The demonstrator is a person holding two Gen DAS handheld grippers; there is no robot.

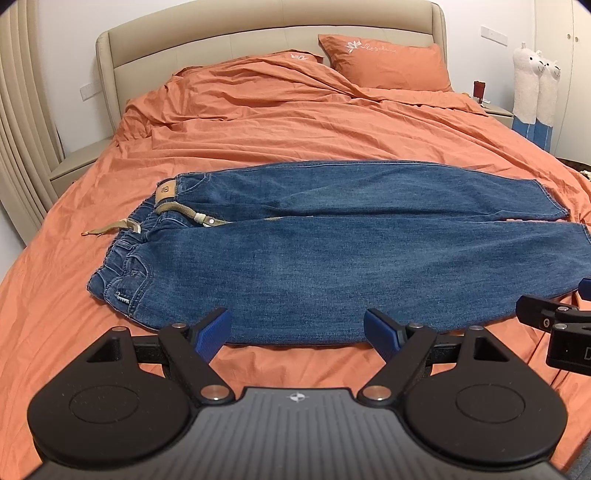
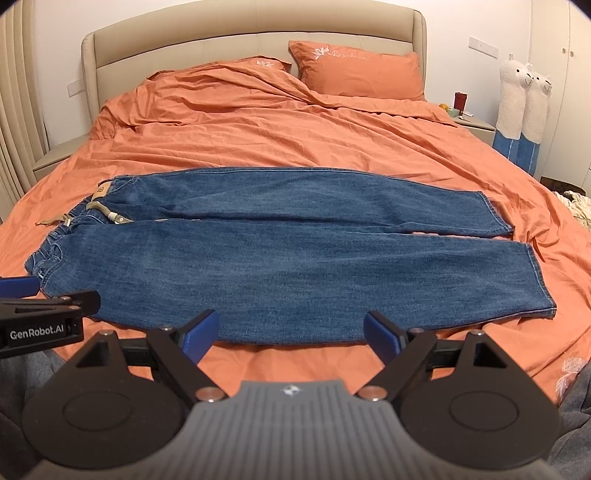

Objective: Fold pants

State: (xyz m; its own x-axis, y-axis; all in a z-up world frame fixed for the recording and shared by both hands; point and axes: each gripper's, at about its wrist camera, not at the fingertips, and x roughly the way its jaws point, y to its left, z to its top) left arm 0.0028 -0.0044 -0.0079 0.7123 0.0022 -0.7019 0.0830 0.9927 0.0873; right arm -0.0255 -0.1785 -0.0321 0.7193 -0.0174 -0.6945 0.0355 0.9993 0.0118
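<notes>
Jeans [image 1: 332, 254] lie flat across the orange bed [image 1: 295, 125] in the left wrist view, waistband to the left and both legs running to the right, the far leg lying just beside the near one with a thin strip of sheet showing between their hems. A tan belt [image 1: 184, 214] is threaded at the waist, its loose end trailing onto the sheet to the left. The left gripper [image 1: 297, 328] hovers over the near edge of the near leg, its blue-padded fingers [image 1: 216, 330] spread wide and holding nothing. At the right edge of this view part of the right gripper [image 1: 554, 321] shows, near the hem end. An orange pillow [image 1: 384, 62] rests against the beige headboard [image 1: 258, 29], and two plush alpacas [image 1: 535, 88] stand by the wall on the right. In the right wrist view the jeans [image 2: 288, 258] again span the bed [image 2: 258, 125], hems on the right and waistband on the left. The right gripper [image 2: 290, 328] sits just above the near edge of the near leg, fingers [image 2: 382, 336] wide apart and gripping nothing. The left gripper [image 2: 44, 314] enters from the left edge, close to the waistband corner; from here I cannot tell how far it is spread. The pillow [image 2: 358, 72] and alpacas [image 2: 521, 103] appear at the back.
</notes>
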